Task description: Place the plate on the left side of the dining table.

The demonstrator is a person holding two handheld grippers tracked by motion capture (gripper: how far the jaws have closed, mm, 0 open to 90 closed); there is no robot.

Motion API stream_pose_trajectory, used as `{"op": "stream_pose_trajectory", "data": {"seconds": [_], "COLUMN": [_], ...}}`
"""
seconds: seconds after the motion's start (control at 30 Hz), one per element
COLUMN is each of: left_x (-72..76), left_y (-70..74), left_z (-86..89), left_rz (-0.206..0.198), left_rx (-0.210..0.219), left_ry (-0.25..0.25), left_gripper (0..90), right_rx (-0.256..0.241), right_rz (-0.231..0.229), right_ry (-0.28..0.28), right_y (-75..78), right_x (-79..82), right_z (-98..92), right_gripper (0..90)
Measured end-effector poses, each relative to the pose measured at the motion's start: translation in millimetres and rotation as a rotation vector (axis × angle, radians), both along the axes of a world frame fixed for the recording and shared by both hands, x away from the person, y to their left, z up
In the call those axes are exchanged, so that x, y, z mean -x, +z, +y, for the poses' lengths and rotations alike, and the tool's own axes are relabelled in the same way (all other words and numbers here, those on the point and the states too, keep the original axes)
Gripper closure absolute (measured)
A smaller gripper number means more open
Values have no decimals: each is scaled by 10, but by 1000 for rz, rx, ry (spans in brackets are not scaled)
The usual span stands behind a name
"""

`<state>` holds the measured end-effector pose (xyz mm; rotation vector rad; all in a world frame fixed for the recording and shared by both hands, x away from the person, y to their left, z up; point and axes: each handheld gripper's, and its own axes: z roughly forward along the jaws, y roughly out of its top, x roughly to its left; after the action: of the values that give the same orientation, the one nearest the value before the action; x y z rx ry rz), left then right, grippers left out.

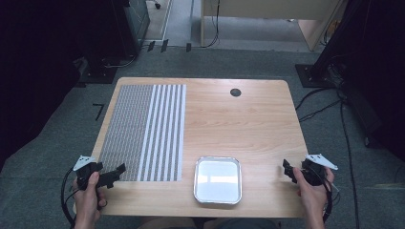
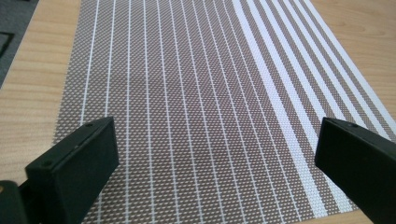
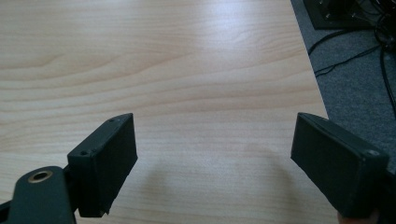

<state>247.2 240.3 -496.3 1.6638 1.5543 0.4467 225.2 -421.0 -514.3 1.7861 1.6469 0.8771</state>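
- My left gripper [image 1: 112, 175] sat at the lower left of the frame, its jaws wide apart and holding nothing.
- My right gripper [image 1: 288, 170] sat at the lower right, also spread wide and bare.
- A shiny metal tray [image 1: 218, 196] lay between them, near the bottom edge of the wooden table [image 1: 239, 124].
- A striped placemat [image 1: 145, 129] lay farther up on the left, just past my left gripper.
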Motion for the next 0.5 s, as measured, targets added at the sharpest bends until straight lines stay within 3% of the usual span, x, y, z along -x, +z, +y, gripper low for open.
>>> {"op": "stream_pose_trajectory", "data": {"seconds": [0.17,0.27,0.5], "left_x": [-19,-8,-10], "left_y": [36,54,74], "left_z": [-53,-79,-225], "left_rz": [-18,-38,-53], "left_rx": [0,9,-8], "left_ry": [-2,-19,-37], "left_gripper": [51,136,94], "right_rx": [2,1,-4], "right_rz": [-22,-33,-35], "right_ry": [4,4,10], "right_y": [40,71,117], "right_x": [8,14,26], "right_z": [22,35,99], "right_gripper": [143,143,143]}}
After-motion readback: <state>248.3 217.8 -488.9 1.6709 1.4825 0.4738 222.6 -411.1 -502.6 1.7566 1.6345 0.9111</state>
